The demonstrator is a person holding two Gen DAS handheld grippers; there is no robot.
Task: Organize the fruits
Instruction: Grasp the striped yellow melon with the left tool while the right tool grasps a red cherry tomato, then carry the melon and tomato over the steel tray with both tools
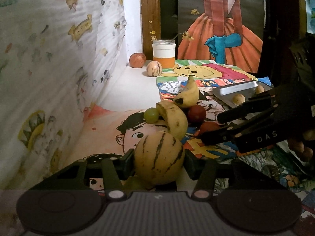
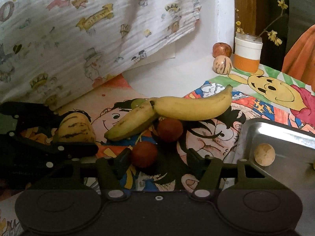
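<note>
My left gripper (image 1: 159, 162) is shut on a yellow striped melon (image 1: 159, 157), which also shows in the right wrist view (image 2: 74, 128). Beyond it lie two joined bananas (image 1: 177, 120), a green grape (image 1: 151, 115) and two dark red fruits (image 1: 196, 113). My right gripper (image 2: 157, 157) is open around the nearer red fruit (image 2: 143, 154), whose left side is near the left finger. The bananas (image 2: 177, 108) and the other red fruit (image 2: 170, 129) lie just ahead. A metal tray (image 2: 279, 133) at right holds a small tan ball fruit (image 2: 264, 154).
A white and orange jar (image 1: 163, 53) with yellow flowers stands at the back, with a red apple (image 1: 137, 60) and a second striped melon (image 1: 154, 69) beside it. A patterned cloth (image 1: 49, 68) hangs along the left. Cartoon drawings cover the table.
</note>
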